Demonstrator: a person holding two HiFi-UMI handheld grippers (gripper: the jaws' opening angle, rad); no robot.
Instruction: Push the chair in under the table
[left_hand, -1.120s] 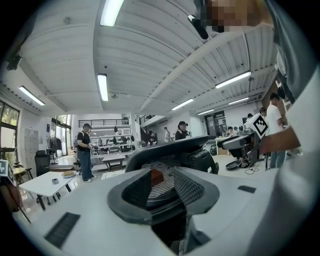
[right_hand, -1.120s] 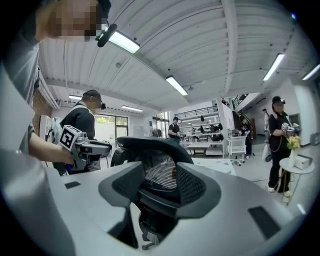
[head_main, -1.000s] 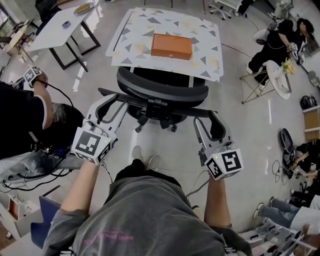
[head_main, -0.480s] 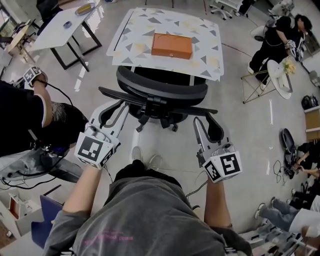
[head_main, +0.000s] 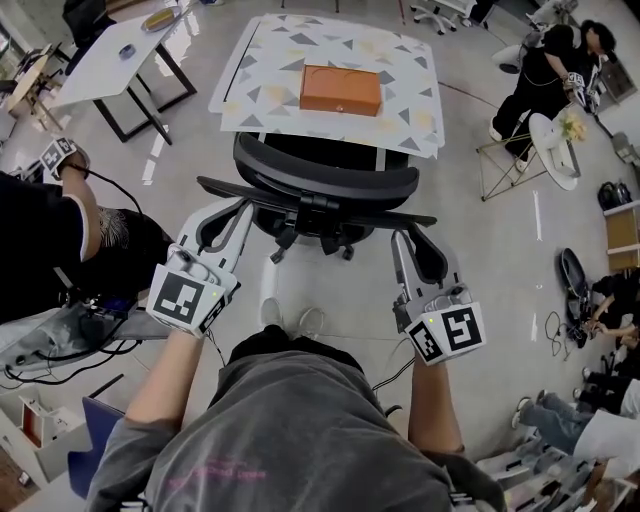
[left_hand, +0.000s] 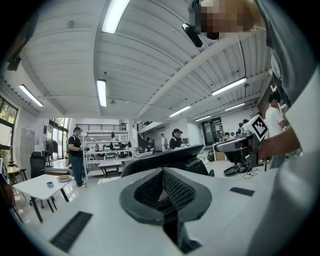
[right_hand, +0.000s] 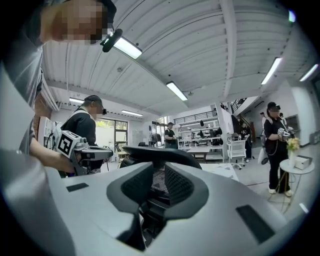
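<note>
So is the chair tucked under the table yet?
Not yet. Done: both claws are up at the chair's back. In hand: the left claw is shut and the right claw is closing; I can't tell if it pinches anything. Left: the push itself, since the chair's wheels stand out on the near side of the table.

An orange box (head_main: 341, 89) lies flat at the far centre. To the far left stands a white side table (head_main: 100, 70) on black legs, bearing what looks like a shallow bowl (head_main: 165, 17) and a small dark item (head_main: 128, 48), too small to identify. At the far right a person in black (head_main: 545, 75) sits beside a small round white stand (head_main: 556, 155) holding flowers (head_main: 573, 130). Another person in black (head_main: 40, 235) crouches at the near left, with cables (head_main: 60, 350) trailing on the floor nearby. A dark bag (head_main: 572, 280) lies on the floor at the right. Strip lights (left_hand: 101, 92) run along the ceiling.
</note>
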